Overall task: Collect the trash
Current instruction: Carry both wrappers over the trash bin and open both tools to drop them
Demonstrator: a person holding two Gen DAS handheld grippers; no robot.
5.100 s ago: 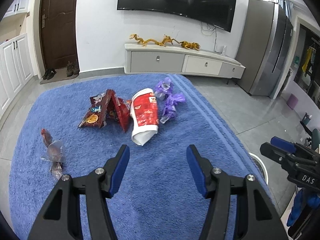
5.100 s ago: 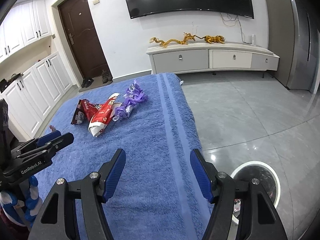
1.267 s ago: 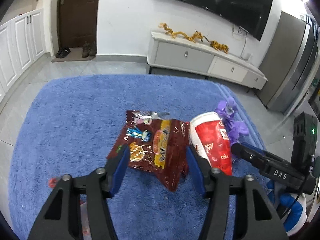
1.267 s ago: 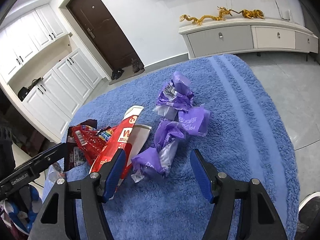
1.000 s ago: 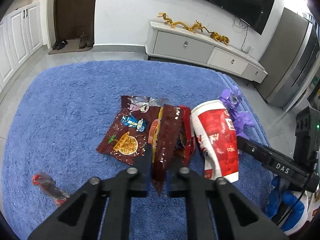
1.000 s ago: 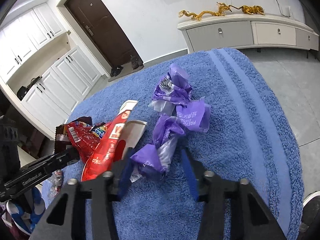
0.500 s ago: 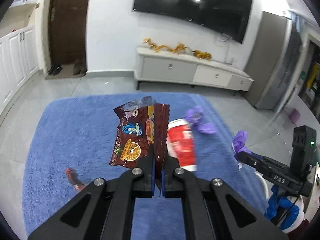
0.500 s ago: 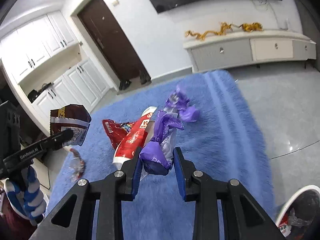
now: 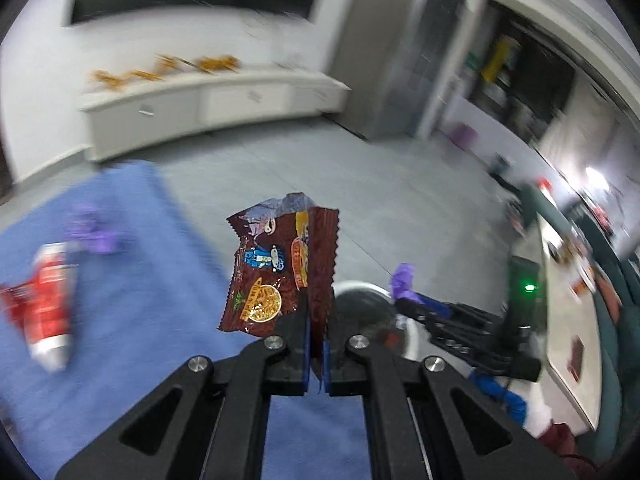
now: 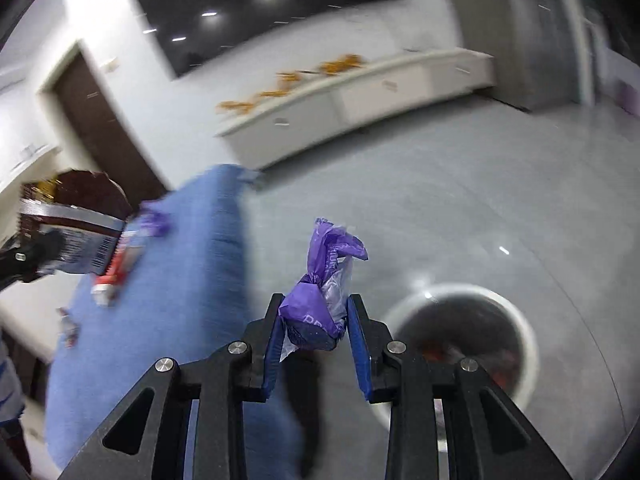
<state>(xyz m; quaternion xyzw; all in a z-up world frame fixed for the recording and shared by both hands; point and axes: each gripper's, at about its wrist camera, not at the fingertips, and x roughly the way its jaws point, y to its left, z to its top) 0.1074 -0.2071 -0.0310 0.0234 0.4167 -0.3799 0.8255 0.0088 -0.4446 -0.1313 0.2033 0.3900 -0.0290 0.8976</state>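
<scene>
My left gripper (image 9: 316, 332) is shut on a brown snack bag (image 9: 282, 272) and holds it upright in the air, above the rug's edge. My right gripper (image 10: 314, 326) is shut on a crumpled purple wrapper (image 10: 322, 292), held above the grey floor. A round white-rimmed trash bin (image 10: 460, 328) stands on the floor just right of the right gripper; in the left wrist view the bin (image 9: 360, 304) sits right behind the snack bag. The right gripper with its purple wrapper (image 9: 402, 280) also shows there. The view is blurred by motion.
A red and white paper cup (image 9: 50, 312) and another purple wrapper (image 9: 96, 232) lie on the blue rug (image 9: 140, 300). A small wrapper (image 10: 68, 326) lies at the rug's left. A white TV cabinet (image 10: 360, 84) lines the far wall. A table (image 9: 568, 312) stands at right.
Both grippers have swung right, away from the rug and toward the trash bin, each carrying its piece of trash. The bin now lies close ahead.
</scene>
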